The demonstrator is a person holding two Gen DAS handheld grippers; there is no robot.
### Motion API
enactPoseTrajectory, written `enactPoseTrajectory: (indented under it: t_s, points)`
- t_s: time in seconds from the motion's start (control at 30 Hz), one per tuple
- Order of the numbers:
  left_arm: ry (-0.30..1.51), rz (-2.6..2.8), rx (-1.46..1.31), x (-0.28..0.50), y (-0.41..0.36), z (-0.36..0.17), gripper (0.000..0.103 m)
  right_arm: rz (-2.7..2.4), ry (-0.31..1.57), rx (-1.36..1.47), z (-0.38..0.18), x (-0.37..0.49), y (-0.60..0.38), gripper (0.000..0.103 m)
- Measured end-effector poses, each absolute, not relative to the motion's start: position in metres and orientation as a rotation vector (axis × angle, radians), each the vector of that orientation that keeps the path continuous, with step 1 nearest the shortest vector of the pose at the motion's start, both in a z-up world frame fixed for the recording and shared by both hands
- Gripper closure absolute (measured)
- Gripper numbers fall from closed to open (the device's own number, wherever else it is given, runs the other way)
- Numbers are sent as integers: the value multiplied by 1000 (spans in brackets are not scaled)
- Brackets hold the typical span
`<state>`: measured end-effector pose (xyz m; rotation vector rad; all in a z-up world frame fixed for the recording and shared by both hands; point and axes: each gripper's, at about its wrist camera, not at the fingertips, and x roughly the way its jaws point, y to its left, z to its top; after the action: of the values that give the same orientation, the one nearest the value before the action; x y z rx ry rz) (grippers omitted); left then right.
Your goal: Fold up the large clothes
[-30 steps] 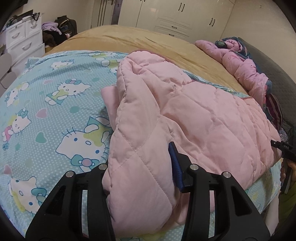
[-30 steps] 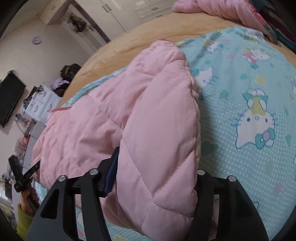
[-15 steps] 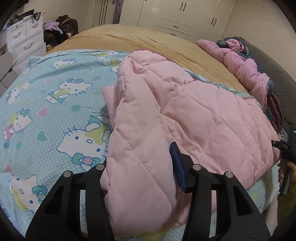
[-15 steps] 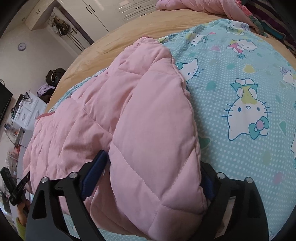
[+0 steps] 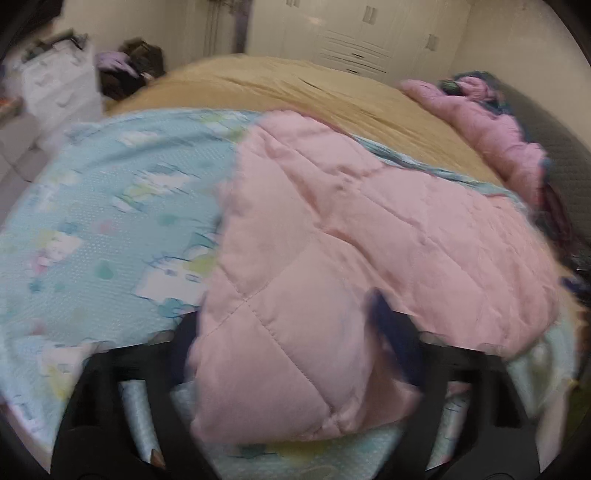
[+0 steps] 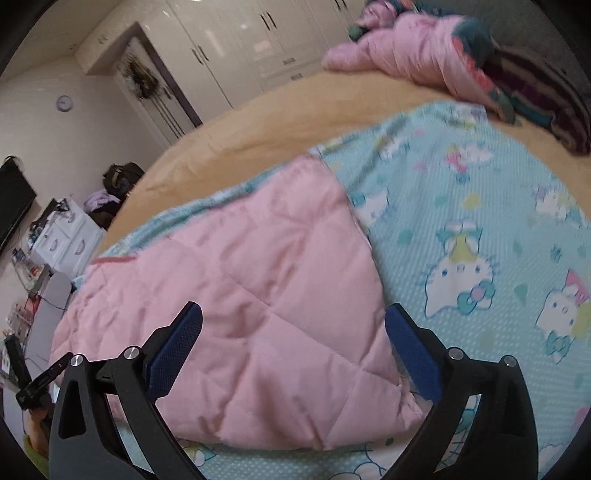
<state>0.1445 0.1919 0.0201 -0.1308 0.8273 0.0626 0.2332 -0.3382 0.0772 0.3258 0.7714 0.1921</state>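
Observation:
A pink quilted jacket (image 5: 351, 236) lies folded on a light blue cartoon-cat sheet (image 5: 92, 229) on the bed. In the left wrist view, which is blurred, my left gripper (image 5: 288, 332) has its jaws wide apart, with a fold of the jacket lying between them. In the right wrist view the jacket (image 6: 240, 295) lies flat, and my right gripper (image 6: 291, 350) is open with its blue pads (image 6: 173, 350) apart over the jacket's near edge, holding nothing.
A tan bedspread (image 5: 280, 85) covers the far bed. More pink clothing (image 5: 491, 125) and dark striped fabric (image 6: 535, 96) are piled at the head. White drawers (image 6: 66, 236) stand beside the bed, and white wardrobes (image 5: 351, 33) line the far wall.
Both grippers have opened and let go of the jacket. The raised fold has dropped flat onto the sheet. Both grippers have pulled back a little.

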Motion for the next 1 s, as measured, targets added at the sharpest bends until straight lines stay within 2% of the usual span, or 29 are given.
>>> enactPoseTrajectory:
  t_s: [0.23,0.57,1.0]
  points:
    - [720,103,-111,121,193,60,9,265,668,254,116,198,-326,4]
    - [623,81,-121,62,162,88,9,353,563,163,147,131,-304,4]
    - [567,14,-126,2,107,92,9,389,498,66,134,68,-265,4]
